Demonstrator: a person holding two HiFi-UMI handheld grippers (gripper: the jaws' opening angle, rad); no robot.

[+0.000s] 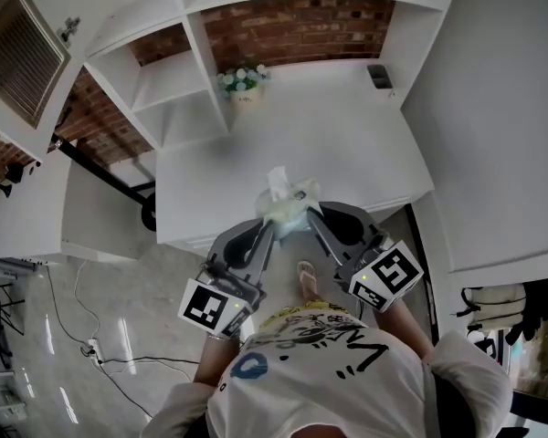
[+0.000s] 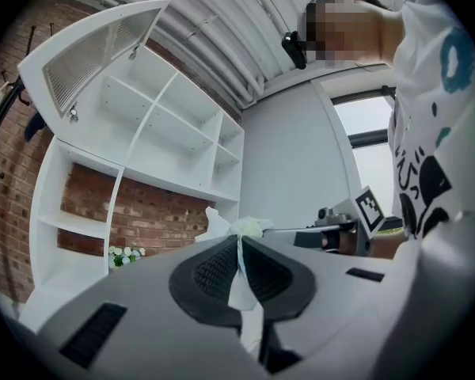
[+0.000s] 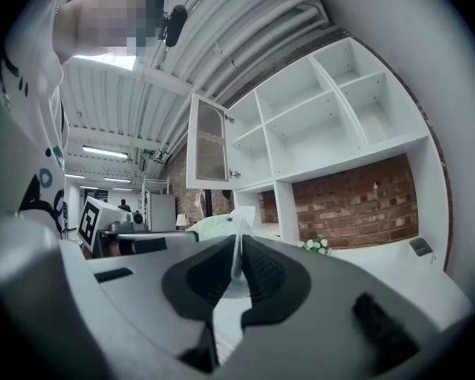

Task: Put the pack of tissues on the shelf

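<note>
Both clenched: left gripper (image 1: pixel 270 229) and right gripper (image 1: pixel 314 222) pinch the pack of tissues (image 1: pixel 288 203), just before the shelf (image 1: pixel 283 117).

Left gripper (image 2: pixel 239 250) was pinched shut on the tissue pack (image 2: pixel 248 227) wrapper edge. White shelf unit (image 2: pixel 174 145) with brick backing ahead, flowers (image 2: pixel 123 254) at lower left.

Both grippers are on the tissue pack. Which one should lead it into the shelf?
Left, probably. Both the left gripper and right gripper have jaws shut on the tissue pack, but the open shelf compartments lie on the left gripper's side.
</note>
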